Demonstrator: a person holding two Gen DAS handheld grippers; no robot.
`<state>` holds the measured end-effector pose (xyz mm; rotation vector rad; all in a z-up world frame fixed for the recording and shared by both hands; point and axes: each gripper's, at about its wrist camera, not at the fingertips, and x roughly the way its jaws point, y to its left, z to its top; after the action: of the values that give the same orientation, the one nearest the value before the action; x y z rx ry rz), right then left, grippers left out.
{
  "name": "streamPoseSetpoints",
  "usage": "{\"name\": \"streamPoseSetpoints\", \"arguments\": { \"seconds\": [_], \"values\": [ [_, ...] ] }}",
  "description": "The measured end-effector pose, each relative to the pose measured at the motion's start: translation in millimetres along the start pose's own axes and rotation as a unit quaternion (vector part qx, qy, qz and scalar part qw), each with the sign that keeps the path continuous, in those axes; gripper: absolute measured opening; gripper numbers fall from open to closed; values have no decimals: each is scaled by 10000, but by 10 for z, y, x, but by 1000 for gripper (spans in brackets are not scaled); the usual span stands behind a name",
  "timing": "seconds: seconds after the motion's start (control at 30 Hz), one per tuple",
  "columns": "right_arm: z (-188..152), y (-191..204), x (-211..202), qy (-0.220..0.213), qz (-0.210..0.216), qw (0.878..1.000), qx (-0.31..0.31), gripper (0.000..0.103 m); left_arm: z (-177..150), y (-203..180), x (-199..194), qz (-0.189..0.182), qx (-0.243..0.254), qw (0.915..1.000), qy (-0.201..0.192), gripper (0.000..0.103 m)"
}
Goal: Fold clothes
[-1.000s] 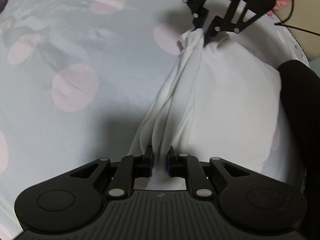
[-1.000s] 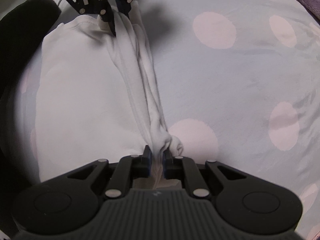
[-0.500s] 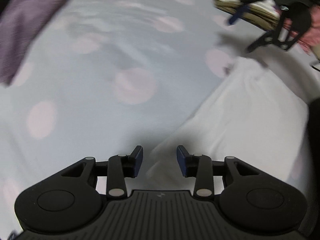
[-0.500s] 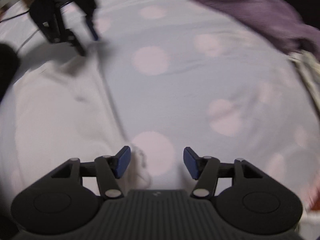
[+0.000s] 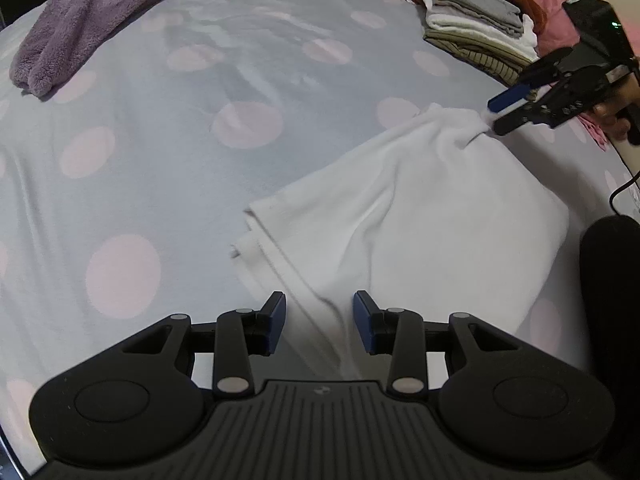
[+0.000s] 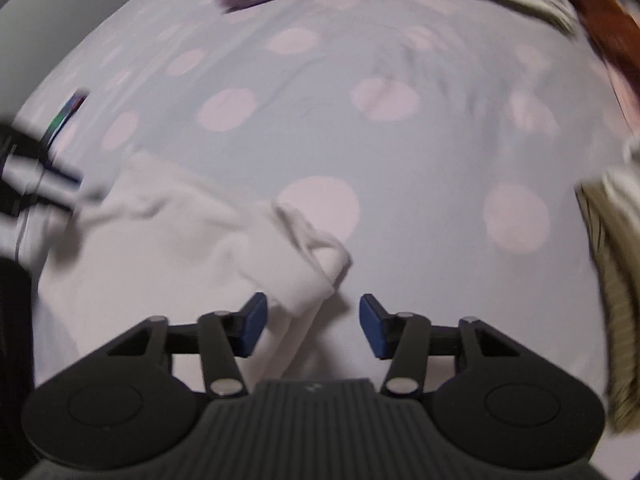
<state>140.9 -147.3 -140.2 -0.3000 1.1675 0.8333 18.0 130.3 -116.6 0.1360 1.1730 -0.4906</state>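
Left gripper: jaws apart, empty, straddling the near edge of the white garment at lower centre. Right gripper: jaws apart, nothing clamped — a rolled corner of the garment lies just ahead. The garment lies flat on the dotted bed sheet; folded stack upper right, purple fleece upper left.

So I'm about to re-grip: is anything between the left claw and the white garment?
Nothing visible: the left claw is open, with the white garment directly between its fingers.
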Motion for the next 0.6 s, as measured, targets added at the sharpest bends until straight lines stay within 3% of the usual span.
{"name": "streamPoseSetpoints", "arguments": {
  "seconds": [0.17,0.23,0.27,0.3,0.37,0.6],
  "values": [
    [105,-192,172,-163,426,9963,733,46,-25,-162,-26,-143,12,9999,-95,35],
    [157,-192,250,22,698,9956,620,20,-15,-224,-27,-173,75,9998,-101,35],
    [184,-186,281,107,807,9952,538,18,-18,-243,-22,-197,97,9997,-99,35],
    [215,-158,288,168,825,9958,373,9,-22,-259,-14,-223,116,9996,-95,35],
    [280,-111,292,258,856,9960,73,8,-36,-282,0,-266,149,9995,-74,35],
    [624,-147,150,-206,815,9962,-206,7,-84,-326,116,-308,163,9994,34,35]
  ]
}}
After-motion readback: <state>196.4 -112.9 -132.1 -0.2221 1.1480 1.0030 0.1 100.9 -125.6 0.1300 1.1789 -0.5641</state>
